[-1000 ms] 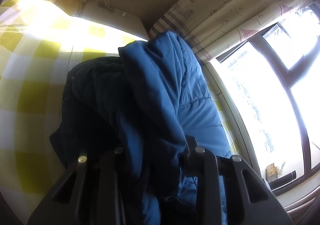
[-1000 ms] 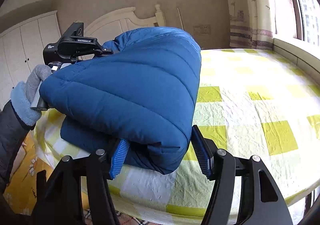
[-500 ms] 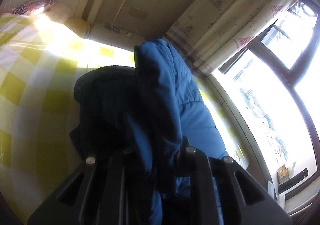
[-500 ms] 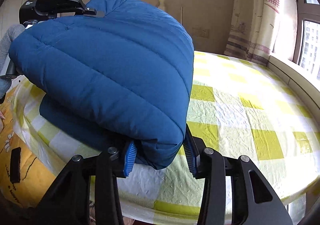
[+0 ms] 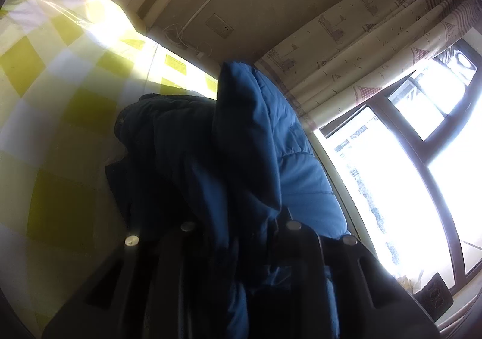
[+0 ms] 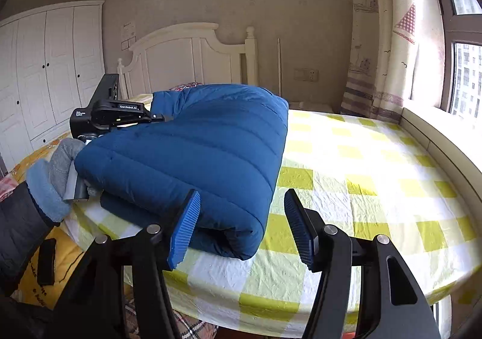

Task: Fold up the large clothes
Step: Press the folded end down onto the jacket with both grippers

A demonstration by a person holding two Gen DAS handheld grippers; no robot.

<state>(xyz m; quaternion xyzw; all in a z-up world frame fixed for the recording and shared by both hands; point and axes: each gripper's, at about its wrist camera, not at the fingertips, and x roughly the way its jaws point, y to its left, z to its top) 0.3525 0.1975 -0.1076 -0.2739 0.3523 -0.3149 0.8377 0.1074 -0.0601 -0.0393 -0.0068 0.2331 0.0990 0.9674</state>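
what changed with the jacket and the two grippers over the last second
The right gripper has just opened and let go of the blue jacket's folded corner, which now rests on the checked bed sheet. The left gripper stays clamped on the jacket's other end.

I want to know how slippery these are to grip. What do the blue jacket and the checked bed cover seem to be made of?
Blue jacket: probably smooth synthetic shell over padding; puffy, stitched in bands, faint sheen. Checked bed cover: likely matte woven cotton or a blend; fine creases, no shine.
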